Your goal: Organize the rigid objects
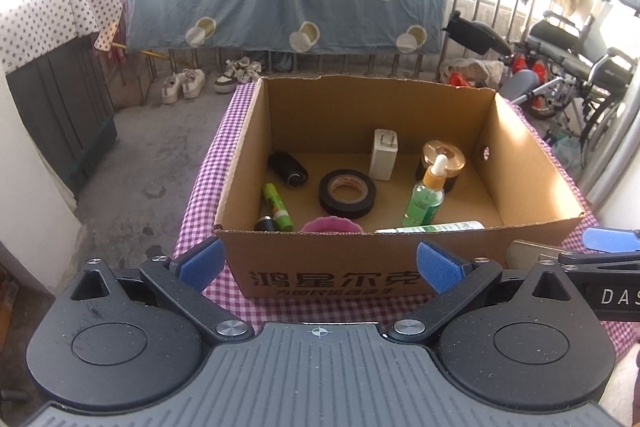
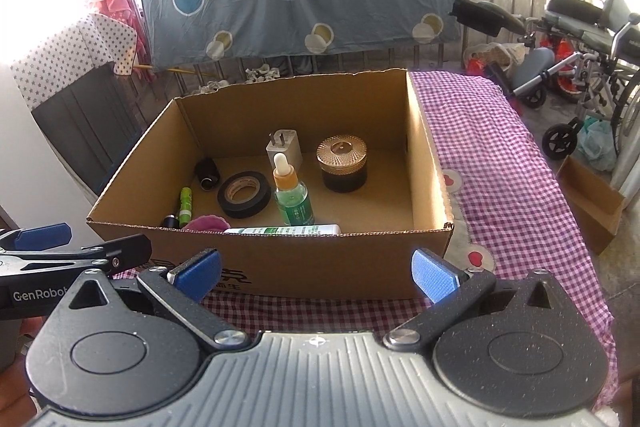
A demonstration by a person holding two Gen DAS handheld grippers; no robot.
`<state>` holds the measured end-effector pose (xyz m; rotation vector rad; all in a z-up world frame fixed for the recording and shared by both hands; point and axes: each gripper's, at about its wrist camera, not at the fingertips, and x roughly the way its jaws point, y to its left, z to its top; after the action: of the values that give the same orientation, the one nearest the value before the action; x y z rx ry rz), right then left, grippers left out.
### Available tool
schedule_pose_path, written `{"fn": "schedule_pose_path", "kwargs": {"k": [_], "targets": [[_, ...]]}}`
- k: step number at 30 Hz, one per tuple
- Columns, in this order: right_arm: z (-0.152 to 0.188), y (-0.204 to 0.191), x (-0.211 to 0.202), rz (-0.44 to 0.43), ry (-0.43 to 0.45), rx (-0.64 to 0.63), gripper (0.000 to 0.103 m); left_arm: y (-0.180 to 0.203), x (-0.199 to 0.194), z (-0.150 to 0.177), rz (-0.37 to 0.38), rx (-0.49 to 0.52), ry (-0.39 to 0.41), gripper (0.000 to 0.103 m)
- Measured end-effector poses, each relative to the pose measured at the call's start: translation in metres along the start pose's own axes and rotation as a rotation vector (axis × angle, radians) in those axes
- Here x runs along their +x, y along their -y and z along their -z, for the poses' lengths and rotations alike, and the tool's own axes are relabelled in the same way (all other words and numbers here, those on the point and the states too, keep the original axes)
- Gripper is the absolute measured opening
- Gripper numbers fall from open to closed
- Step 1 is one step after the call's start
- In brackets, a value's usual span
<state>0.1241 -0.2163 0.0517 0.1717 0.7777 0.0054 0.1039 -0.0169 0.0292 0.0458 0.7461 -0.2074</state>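
Left wrist view showed a table under a purple checked cloth [image 1: 208, 163], a cardboard box [image 1: 320, 267] along its near edge. Inside the box, a black tape roll [image 1: 347, 193] lay flat at the centre, a gold-lidded jar [image 2: 341, 163] and white charger [image 1: 384, 155] stood near the far wall, a green dropper bottle [image 2: 294, 195] stood upright, and a white tube [image 2: 284, 229] lay against the near wall. Left gripper [image 1: 320, 263] and right gripper [image 2: 316, 269] both hovered before the box, spread wide and empty. Judging by this, a clean pick would mean approaching from above, clearing the near wall, and straddling one item without nudging the upright bottle
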Motion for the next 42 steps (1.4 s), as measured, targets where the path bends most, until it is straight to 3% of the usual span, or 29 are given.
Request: {"fn": "schedule_pose_path", "kwargs": {"k": [42], "targets": [[-0.0038, -0.0038, 0.0028, 0.011, -0.016, -0.018, 0.103, -0.001, 0.0012, 0.0012, -0.015, -0.004, -0.025, 0.102]]}}
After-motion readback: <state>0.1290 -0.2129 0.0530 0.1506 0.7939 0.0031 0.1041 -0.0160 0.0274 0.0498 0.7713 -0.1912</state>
